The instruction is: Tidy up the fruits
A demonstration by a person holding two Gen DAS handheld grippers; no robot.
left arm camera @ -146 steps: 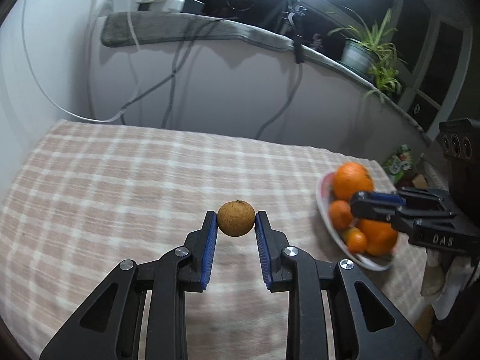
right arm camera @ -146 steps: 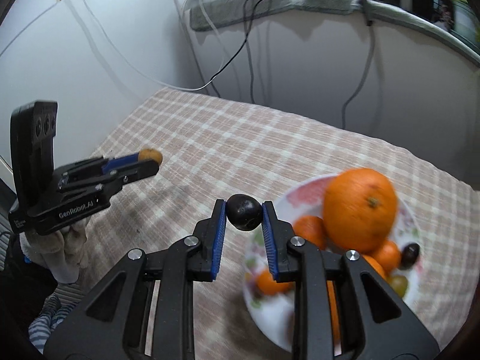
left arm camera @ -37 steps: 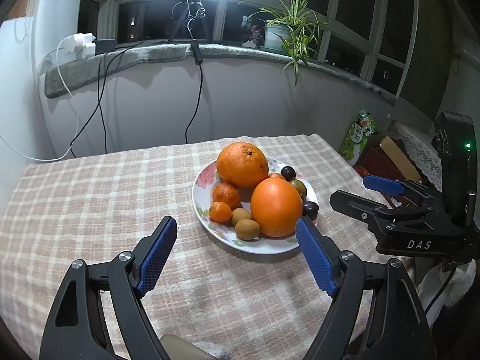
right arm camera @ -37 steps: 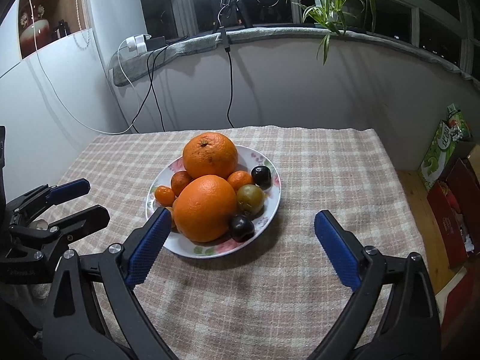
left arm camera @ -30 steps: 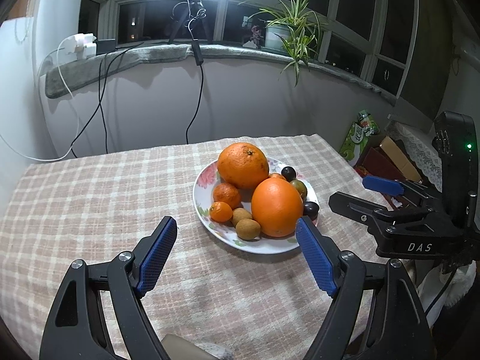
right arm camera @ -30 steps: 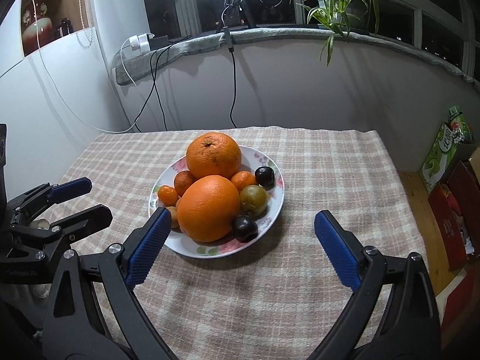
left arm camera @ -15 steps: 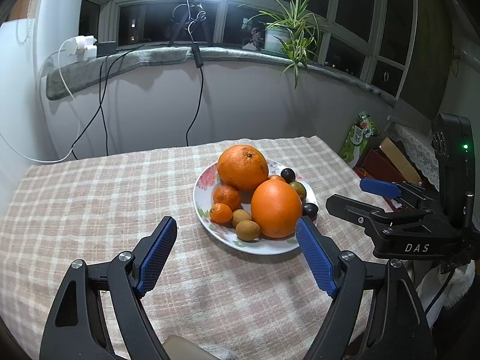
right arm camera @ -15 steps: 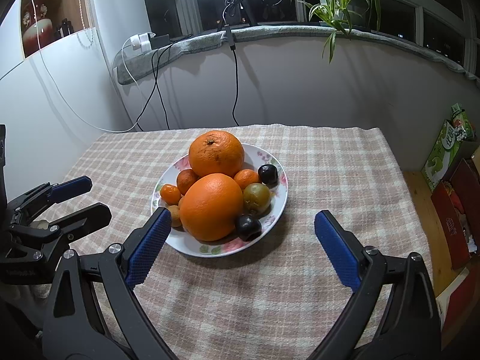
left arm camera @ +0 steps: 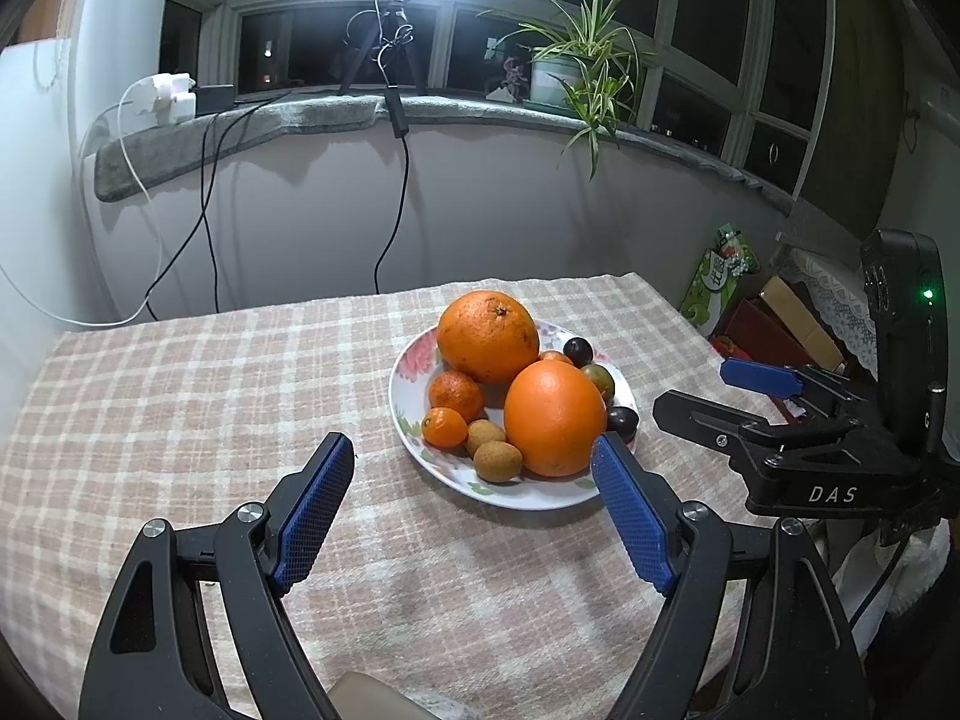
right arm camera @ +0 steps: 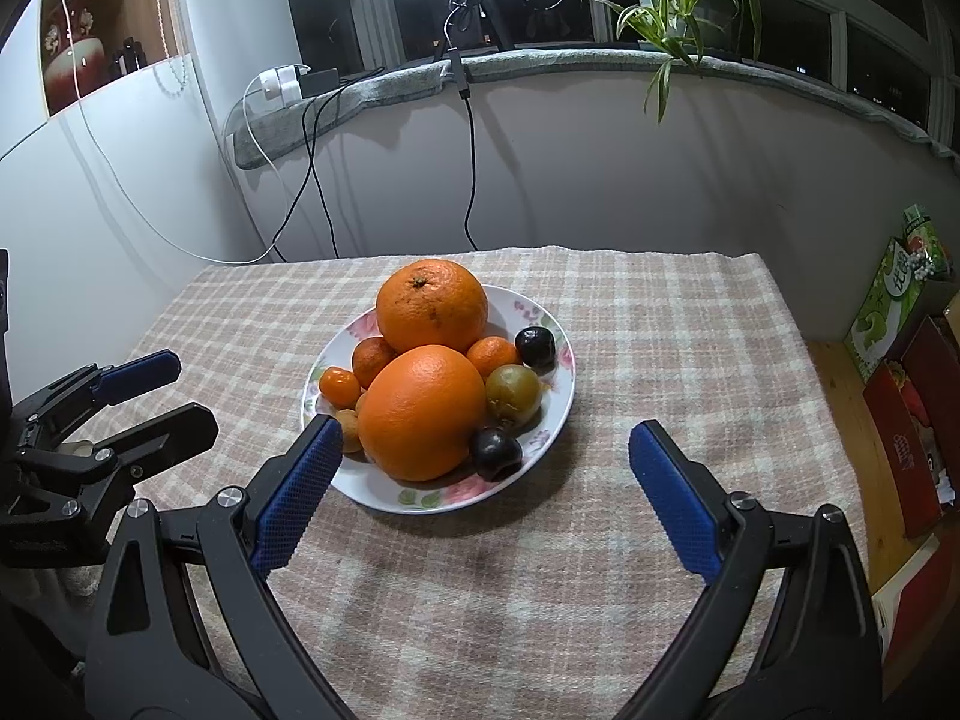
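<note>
Both your claws were clamped on small fruits a few seconds ago, the left claw (left arm camera: 474,480) on a brown one, the right claw (right arm camera: 486,468) on a dark one; now each stands wide apart and empty, pulled back over the worktop (left arm camera: 180,396). Every fruit sits on the plate (right arm camera: 558,396) just ahead of and between your fingertips: two big oranges (right arm camera: 423,411), the mandarins, brown fruits (left arm camera: 498,461) and dark plums (right arm camera: 495,453). The cloth around looks bare, so your sorting seems finished
</note>
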